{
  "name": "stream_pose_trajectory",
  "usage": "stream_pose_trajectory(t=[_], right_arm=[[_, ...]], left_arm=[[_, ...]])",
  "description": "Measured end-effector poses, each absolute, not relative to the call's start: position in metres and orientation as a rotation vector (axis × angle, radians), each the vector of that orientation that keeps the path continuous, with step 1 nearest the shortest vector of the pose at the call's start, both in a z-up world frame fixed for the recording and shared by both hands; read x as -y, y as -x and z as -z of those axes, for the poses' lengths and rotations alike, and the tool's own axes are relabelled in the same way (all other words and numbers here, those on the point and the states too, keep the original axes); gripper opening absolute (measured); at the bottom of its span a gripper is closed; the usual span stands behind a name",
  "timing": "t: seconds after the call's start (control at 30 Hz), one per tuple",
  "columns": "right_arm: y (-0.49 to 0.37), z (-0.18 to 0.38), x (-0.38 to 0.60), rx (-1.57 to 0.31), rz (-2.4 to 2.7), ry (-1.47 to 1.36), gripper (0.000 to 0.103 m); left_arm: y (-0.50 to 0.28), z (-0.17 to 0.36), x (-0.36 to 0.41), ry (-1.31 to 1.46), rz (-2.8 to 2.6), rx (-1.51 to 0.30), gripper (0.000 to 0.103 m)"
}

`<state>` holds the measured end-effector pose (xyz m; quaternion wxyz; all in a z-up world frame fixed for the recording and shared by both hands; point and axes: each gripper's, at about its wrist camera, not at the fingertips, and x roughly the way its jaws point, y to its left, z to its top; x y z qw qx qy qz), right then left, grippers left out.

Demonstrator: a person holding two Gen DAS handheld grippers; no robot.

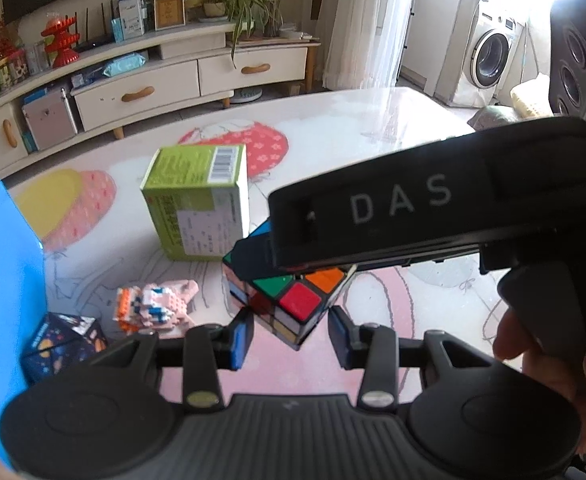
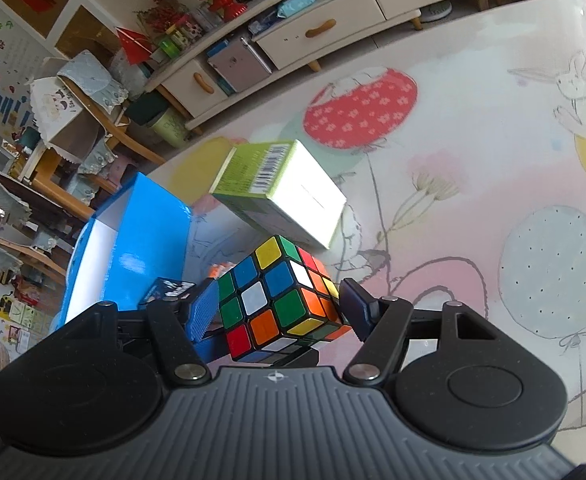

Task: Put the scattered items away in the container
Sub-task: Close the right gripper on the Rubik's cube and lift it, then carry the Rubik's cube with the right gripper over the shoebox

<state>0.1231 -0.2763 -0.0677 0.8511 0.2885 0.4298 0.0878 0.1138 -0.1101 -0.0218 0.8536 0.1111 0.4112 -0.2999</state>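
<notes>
My right gripper (image 2: 279, 306) is shut on a Rubik's cube (image 2: 279, 296) and holds it tilted above the table. In the left wrist view the same cube (image 1: 293, 304) hangs under the right gripper's black body (image 1: 413, 204), just beyond my left gripper (image 1: 291, 338), which is open and empty. A green and white carton (image 1: 199, 200) stands behind the cube and also shows in the right wrist view (image 2: 281, 192). A pink and orange brick figure (image 1: 153, 306) and a dark space-print cube (image 1: 63, 344) lie beside the blue container (image 1: 9, 280), whose white inside shows in the right wrist view (image 2: 129, 248).
The table (image 2: 473, 184) has a balloon and rabbit print cover. A white TV cabinet (image 1: 153, 80) with clutter stands beyond its far edge. A washing machine (image 1: 493, 60) is at the far right. Chairs and shelves (image 2: 73, 120) stand beyond the container.
</notes>
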Motion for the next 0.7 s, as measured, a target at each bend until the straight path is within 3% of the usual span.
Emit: stream_pose_trajectory(t=[0.7], right_arm=[[-0.106,-0.003,0.233,-0.834,-0.224,-0.537,0.083]], left_arm=[[-0.102,-0.029,0.066,-0.224,0.607,-0.771,0.041]])
